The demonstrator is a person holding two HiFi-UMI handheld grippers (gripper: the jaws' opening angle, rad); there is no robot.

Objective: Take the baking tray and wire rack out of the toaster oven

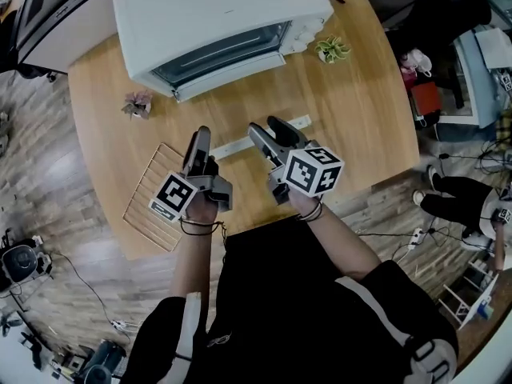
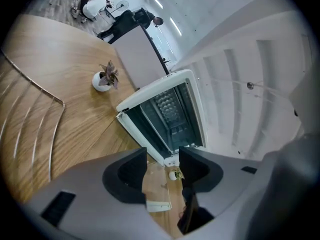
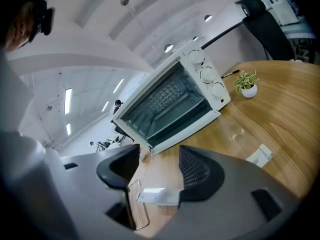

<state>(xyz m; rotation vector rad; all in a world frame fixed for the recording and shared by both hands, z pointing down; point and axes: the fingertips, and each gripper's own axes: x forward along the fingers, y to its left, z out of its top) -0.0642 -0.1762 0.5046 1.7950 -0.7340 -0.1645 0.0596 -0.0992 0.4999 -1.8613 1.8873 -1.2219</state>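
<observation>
Currently, a thin metal wire rack (image 1: 156,198) is lying flat on the round wooden table (image 1: 368,110) at the far left, its outer edge reaching the table's rim. Beyond it, a small white pot with a reddish-leaved plant (image 1: 138,102) is standing on the wood. Just right of the rack, the left gripper (image 1: 201,134) is hovering above the table and pointing toward the oven; its own view is showing the two dark jaws standing apart with nothing between them, only the tabletop and the oven showing through the gap. A flat white strip (image 1: 240,142) is lying on the table between the two grippers. Behind everything, the white box-shaped toaster oven (image 1: 216,14) is sitting with its glass door facing the person and looking shut; whether the baking tray is inside cannot be told through the dark glass. The right gripper (image 1: 266,128) is hanging beside the left one, likewise aimed at the oven, its jaws spread and gripping nothing. Farther right, a small white pot with a green plant (image 1: 332,50) is standing near the oven's corner.
</observation>
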